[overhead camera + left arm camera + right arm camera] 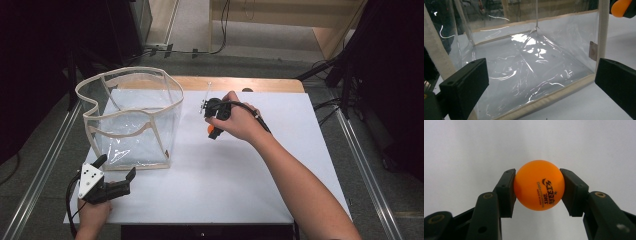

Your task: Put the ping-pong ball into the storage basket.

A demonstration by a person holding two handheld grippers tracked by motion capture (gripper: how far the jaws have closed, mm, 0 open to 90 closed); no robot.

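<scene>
Pinching that orange ping-pong ball (539, 185) across its middle, the right gripper (537, 192) grips something light, smooth and easily dented, while the left gripper (541, 82) gapes empty.

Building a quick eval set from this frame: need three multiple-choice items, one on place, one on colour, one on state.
1. Where does the clear bag stand on the white table?
A. far right corner
B. left part, ahead of the left gripper
C. under the right hand

2. What colour is the ball?
A. white
B. green
C. orange

3. What state is the right gripper in?
A. shut on the ball
B. open, with nothing between the jaws
C. shut on the bag's rim

Answers:
1 B: the high view shows the bag on the table's left part, just beyond the left gripper's open jaws.
2 C: the right gripper view shows an orange ball with dark print.
3 A: both pads press on the ball's sides in the right gripper view.
</scene>
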